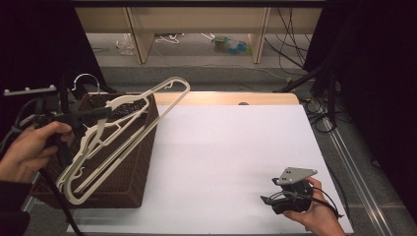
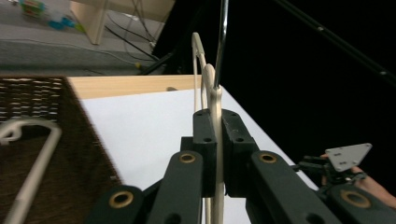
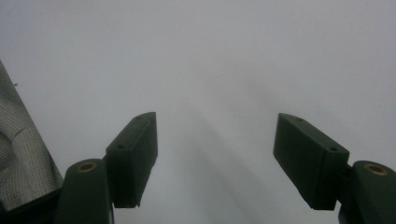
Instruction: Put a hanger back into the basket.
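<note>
My left gripper (image 1: 104, 113) is shut on the neck of a cream plastic hanger (image 1: 129, 132) and holds it tilted above a dark wicker basket (image 1: 129, 184) at the table's left. In the left gripper view the jaws (image 2: 215, 140) press flat on the hanger's neck (image 2: 215, 100), and its metal hook (image 2: 221, 42) rises above them. A second cream hanger (image 2: 33, 156) lies in the basket (image 2: 42, 100). My right gripper (image 1: 268, 200) rests low over the white sheet (image 1: 221, 147) at the front right. Its jaws (image 3: 215, 140) are open with nothing between them.
The white sheet covers most of the wooden table (image 1: 221, 98). A grey checked cloth (image 3: 21, 158) shows at the left of the right gripper view. Shelving legs and loose cables (image 1: 290, 54) stand on the floor behind the table. Dark curtains flank both sides.
</note>
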The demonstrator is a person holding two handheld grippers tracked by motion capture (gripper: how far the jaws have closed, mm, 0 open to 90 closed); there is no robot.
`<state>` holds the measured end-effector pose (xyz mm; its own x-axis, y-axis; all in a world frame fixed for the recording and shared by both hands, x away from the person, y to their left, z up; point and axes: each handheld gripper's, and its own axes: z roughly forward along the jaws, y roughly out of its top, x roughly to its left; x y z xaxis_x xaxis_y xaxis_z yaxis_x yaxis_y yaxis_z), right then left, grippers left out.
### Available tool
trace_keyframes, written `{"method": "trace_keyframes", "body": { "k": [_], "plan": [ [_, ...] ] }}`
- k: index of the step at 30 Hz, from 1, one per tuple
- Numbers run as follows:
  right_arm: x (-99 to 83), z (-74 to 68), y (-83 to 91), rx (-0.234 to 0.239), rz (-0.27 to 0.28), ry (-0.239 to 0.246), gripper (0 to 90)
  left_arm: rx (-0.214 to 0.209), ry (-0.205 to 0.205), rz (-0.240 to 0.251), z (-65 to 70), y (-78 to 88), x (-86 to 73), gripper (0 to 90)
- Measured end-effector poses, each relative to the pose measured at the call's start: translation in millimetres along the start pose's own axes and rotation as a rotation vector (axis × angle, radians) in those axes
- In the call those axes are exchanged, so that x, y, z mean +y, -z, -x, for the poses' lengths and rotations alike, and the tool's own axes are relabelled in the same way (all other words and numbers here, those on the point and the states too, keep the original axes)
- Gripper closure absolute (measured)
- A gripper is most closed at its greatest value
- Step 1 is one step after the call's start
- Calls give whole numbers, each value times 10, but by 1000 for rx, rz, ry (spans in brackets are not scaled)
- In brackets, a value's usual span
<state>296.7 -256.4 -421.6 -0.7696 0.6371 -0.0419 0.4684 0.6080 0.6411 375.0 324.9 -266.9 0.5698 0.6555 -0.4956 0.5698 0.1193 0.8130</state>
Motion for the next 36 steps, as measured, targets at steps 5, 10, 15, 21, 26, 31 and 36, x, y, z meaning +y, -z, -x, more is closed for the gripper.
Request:
{"method": "trace_keyframes", "body": {
  "k": [5,10,15,21,26,31,36],
  "plan": [
    [-10,2,-30,-6,11,4,317,49,2,11,-192,160,52,856],
    [-1,-7,-26,8,-8,4,317,77,9,3,-372,244,78,856],
    [-8,-9,-48,-3,7,7,318,126,-26,-17,-538,282,105,856],
    [-10,-6,-49,-1,4,7,318,159,-41,-52,-758,308,91,856],
    [-8,-12,-56,-1,2,10,318,188,-38,-72,-919,299,85,856],
    [-10,-8,-62,1,0,8,318,211,-51,-102,-1011,244,83,856],
    [-6,-10,-50,14,-16,5,318,218,-61,-132,-1090,173,86,856]
  ]
}}
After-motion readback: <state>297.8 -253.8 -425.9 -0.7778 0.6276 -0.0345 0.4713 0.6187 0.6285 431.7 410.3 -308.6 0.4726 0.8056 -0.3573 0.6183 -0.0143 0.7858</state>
